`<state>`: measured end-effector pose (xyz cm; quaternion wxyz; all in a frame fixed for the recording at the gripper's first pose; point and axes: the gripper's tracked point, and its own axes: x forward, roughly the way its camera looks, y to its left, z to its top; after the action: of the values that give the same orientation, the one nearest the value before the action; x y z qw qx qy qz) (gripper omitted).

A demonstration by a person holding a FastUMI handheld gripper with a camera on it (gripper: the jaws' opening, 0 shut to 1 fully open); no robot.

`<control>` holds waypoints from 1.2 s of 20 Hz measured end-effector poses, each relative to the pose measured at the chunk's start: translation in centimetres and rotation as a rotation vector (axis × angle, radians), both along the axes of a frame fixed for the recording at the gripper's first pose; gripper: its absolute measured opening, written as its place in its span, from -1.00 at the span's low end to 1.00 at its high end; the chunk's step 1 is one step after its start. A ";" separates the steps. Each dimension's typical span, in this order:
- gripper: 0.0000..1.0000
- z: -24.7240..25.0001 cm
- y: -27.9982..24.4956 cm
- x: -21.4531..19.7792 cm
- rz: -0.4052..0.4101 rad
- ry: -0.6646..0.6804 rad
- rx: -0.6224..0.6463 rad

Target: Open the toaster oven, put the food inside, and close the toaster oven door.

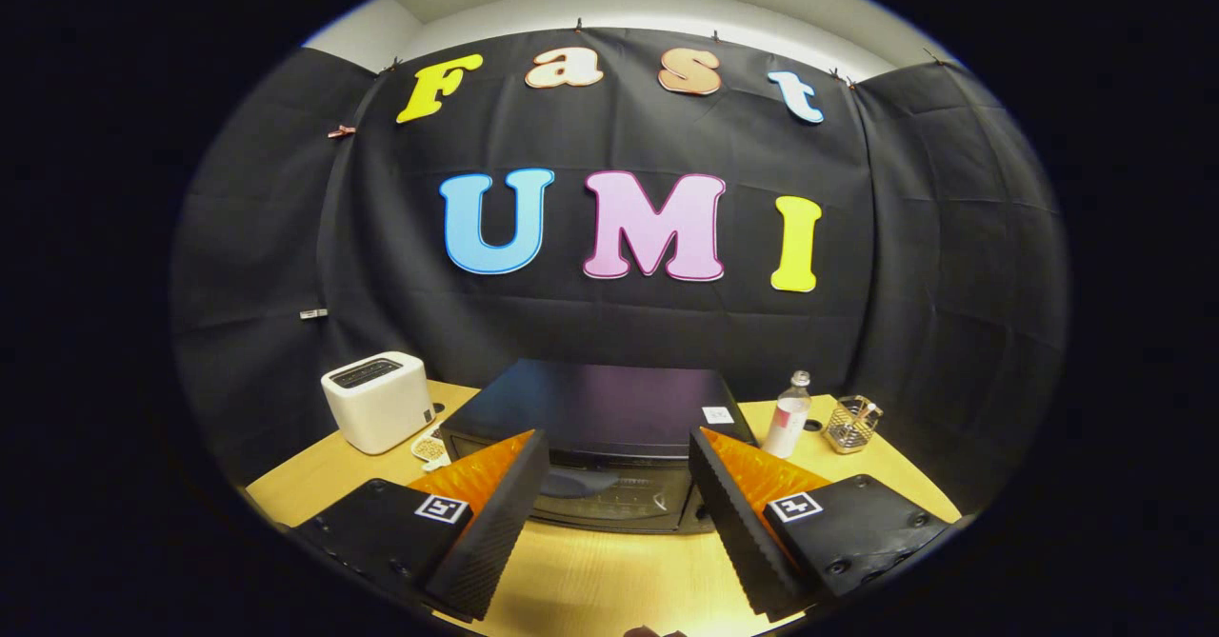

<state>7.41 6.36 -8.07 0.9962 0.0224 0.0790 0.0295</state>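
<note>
A black toaster oven (595, 408) stands on the wooden table just ahead of my fingers, its glass door (609, 499) upright and shut. My gripper (617, 466) is open, held above the table in front of the oven, with nothing between the fingers. Through the gap between them I see the door and the oven's front. A small piece of food on a white dish (429, 448) lies to the left of the oven, partly hidden behind the left finger.
A white pop-up toaster (378, 401) stands left of the oven. To the oven's right are a clear bottle (789, 415) and a wire mesh holder (851, 424). Bare wooden table (609, 570) lies below the fingers. The booth's black cloth hangs behind.
</note>
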 end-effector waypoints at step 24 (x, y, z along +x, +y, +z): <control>0.97 -8.5 5.0 8.5 -0.073 0.175 -0.035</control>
<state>15.93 11.41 -16.58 0.9861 0.0101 0.1653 -0.0102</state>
